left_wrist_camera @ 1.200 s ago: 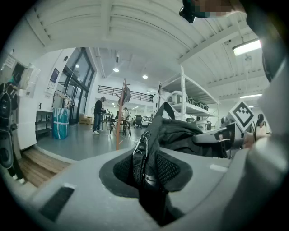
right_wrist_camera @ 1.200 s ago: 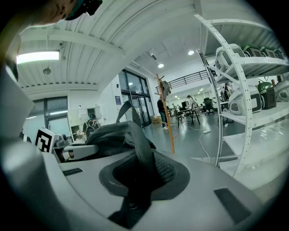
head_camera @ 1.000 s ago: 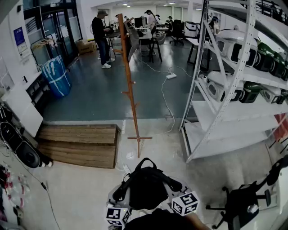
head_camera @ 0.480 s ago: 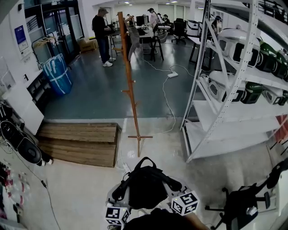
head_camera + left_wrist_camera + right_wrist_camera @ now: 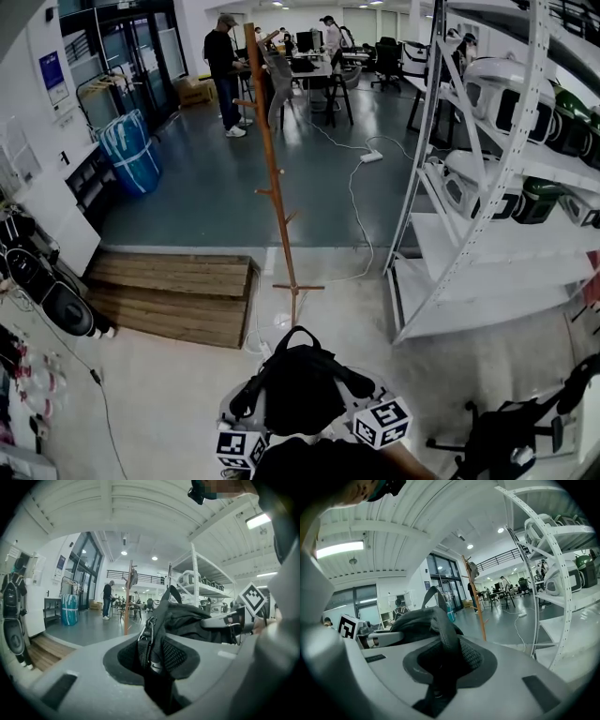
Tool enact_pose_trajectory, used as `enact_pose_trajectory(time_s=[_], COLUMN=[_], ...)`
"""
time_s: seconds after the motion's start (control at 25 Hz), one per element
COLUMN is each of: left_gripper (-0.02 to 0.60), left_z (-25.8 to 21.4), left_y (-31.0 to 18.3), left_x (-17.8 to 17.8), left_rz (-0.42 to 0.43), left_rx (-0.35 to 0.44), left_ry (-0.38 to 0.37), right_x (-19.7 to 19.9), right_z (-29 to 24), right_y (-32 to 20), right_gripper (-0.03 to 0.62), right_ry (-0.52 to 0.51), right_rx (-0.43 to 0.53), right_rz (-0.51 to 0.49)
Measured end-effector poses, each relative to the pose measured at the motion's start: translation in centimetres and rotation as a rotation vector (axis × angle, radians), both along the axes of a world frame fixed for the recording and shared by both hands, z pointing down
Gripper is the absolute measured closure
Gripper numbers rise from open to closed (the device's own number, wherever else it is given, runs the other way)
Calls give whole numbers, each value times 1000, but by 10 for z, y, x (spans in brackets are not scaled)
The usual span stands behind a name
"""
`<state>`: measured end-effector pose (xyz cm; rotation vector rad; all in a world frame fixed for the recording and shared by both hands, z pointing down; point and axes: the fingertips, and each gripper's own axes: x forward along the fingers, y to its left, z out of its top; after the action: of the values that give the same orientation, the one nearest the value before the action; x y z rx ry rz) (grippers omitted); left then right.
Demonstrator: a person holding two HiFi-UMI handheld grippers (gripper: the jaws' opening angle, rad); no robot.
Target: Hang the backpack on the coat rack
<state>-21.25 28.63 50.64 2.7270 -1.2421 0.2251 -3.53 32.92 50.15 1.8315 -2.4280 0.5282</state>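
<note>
- Backpack (image 5: 300,392), black, sits at the bottom centre of the head view. It is held up above a pale floor (image 5: 169,403) between two grippers, and its top carry loop arches upward.
- Left gripper (image 5: 153,649) is clamped on one shoulder strap of the backpack (a webbing strip with a metal buckle, beside mesh padding, runs up between its jaws).
- Right gripper (image 5: 444,656) is clamped on the other padded mesh strap. The bag's bulk bulges to the left of the strap in the right gripper view.
- Coat rack (image 5: 273,178) is a tall, thin wooden pole with short upward-angled pegs and a cross-shaped foot. It stands upright ahead of the backpack and well apart from it.
- Wooden platform (image 5: 173,295), low and slatted, lies just left of the rack's foot, at the edge where the pale floor meets a darker grey one.
- White metal shelving (image 5: 469,234) rises on the right and carries rounded white and dark green housings (what they are cannot be told).
- White cable (image 5: 354,216) trails across the grey floor beyond the rack to a power strip (image 5: 372,157).
- Blue wrapped bundle (image 5: 131,150) leans near the glass doors on the left.
- Person in dark clothes (image 5: 225,66) stands at a desk far back in the room.
</note>
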Motion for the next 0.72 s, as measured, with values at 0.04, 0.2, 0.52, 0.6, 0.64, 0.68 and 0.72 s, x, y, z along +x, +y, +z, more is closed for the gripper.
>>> enact_pose_trajectory(time_s=[0.04, 0.2, 0.52, 0.6, 0.64, 0.68, 0.72], left_gripper=[486, 486, 486, 486, 486, 486, 486], left_z=[0, -2, -18, -16, -13, -11, -8], left_y=[0, -4, -25, -35, -41, -46, -51], left_x=[3, 14, 34, 42, 45, 47, 49], left_rz=[-3, -22, -44, -28, -22, -21, -25], left_rx=[-5, 6, 20, 36, 50, 50, 34], left_ry=[0, 7, 12, 7, 12, 15, 12], right_x=[2, 14, 35, 42, 46, 48, 50], right_z=[0, -4, -20, -17, -16, -15, -13], right_y=[-2, -13, -39, -48, -52, -57, -62], right_gripper=[532, 533, 531, 531, 531, 531, 533], right_ry=[-1, 5, 10, 6, 6, 4, 2], right_rx=[4, 30, 70, 65, 63, 60, 56], right_rz=[-9, -42, -57, -51, -48, -47, -48])
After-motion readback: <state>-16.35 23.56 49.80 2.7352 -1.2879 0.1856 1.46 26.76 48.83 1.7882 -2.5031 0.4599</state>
